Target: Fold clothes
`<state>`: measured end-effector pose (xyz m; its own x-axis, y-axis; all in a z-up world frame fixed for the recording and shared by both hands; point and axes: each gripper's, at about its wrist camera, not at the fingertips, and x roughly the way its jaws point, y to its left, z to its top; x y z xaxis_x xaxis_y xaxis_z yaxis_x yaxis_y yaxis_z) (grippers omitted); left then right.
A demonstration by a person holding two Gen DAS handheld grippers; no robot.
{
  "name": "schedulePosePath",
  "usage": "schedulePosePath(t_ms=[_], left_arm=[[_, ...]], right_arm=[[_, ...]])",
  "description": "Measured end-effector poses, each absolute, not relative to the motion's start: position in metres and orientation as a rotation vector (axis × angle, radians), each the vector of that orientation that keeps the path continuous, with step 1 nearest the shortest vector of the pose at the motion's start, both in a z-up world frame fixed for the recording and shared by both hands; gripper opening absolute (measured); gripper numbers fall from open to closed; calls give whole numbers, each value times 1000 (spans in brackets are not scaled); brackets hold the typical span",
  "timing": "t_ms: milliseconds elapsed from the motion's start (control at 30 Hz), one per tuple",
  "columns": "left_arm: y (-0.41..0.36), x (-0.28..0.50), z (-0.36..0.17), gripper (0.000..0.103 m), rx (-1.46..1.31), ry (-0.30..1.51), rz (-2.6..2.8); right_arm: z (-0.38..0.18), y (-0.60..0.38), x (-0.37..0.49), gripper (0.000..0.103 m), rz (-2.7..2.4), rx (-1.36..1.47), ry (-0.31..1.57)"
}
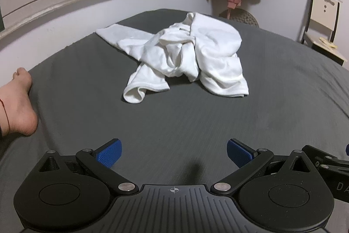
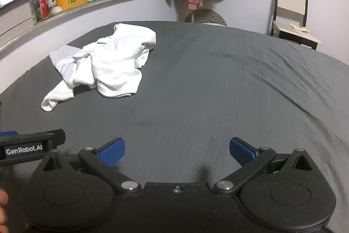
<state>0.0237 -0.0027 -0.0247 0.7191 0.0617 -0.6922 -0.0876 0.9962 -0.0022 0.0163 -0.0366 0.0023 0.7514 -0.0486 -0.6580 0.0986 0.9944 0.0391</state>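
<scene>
One crumpled white T-shirt (image 1: pixel 185 56) lies on the far part of a grey bed (image 1: pixel 196 119). Near it, two claws, left claw (image 1: pixel 174 153) and right claw (image 2: pixel 177 152), gape wide, holding nothing.

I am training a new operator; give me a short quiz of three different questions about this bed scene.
1. True or false: the white garment already lies folded flat on the grey bed sheet.
2. Which tongs hold cloth? A) left tongs B) right tongs C) neither
3. Fill in: in the right wrist view, the garment lies to the ____ of the tongs' centre line.

Key
1. False; it is a crumpled heap.
2. C; both are open, over bare sheet.
3. left
</scene>
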Motion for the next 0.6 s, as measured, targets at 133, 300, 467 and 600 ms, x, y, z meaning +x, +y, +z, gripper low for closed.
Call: schedulePosePath(t_ms=[133, 300, 467, 600], left_arm=[[-4, 27, -31, 103, -39, 780, 88], [-7, 29, -37, 103, -22, 787, 97], [-4, 36, -32, 103, 2, 752, 115], [0, 42, -22, 103, 33, 673, 131]], right_arm=[[-5, -37, 18, 103, -79, 77, 728], [-10, -37, 18, 103, -75, 81, 733], [-11, -39, 20, 103, -68, 96, 728], [-11, -42, 26, 103, -80, 106, 731]])
